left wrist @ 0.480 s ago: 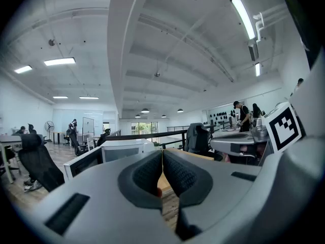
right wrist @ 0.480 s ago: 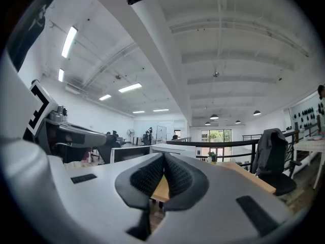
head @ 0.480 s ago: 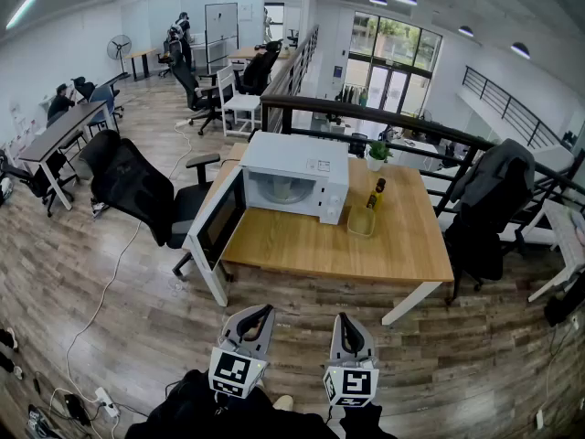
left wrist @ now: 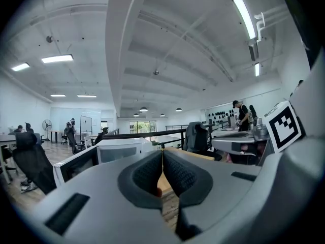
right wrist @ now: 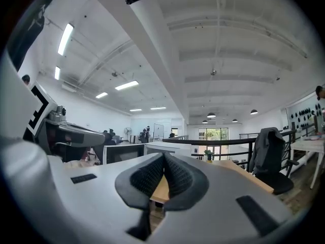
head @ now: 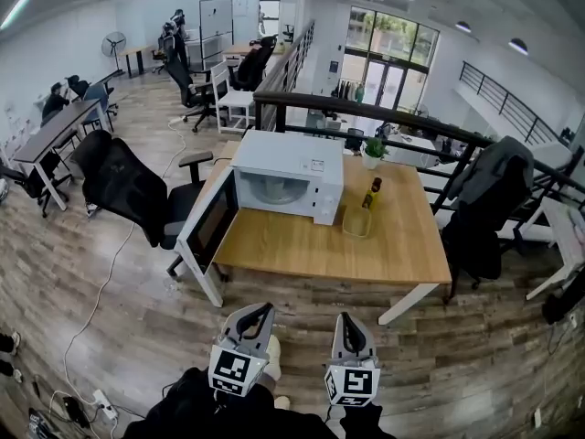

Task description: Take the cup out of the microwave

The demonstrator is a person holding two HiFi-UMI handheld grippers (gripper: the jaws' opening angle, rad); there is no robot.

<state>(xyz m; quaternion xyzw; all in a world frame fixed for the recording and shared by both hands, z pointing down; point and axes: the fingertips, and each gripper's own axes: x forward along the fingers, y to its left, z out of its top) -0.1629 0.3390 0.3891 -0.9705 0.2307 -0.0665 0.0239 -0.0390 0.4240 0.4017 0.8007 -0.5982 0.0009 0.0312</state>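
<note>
The white microwave (head: 288,176) stands at the back left of the wooden table (head: 311,245), its door (head: 208,222) swung open toward me. I cannot make out a cup in its pale cavity from here. A clear cup-like container (head: 356,219) sits on the table just right of the microwave. My left gripper (head: 260,312) and right gripper (head: 347,321) are held side by side well short of the table, over the floor. Each is shut with its pads together and holds nothing. The left gripper (left wrist: 162,154) and the right gripper (right wrist: 164,156) both point level toward the microwave (left wrist: 122,149).
A dark bottle (head: 372,193) and a potted plant (head: 371,151) stand right of the microwave. A black office chair (head: 128,186) is left of the open door. Another chair with a coat (head: 489,199) is at the table's right. A railing (head: 366,122) runs behind.
The table and microwave have shifted slightly in the head view, and a shoe now shows farther forward under the left gripper. Both grippers keep their places, still shut.
</note>
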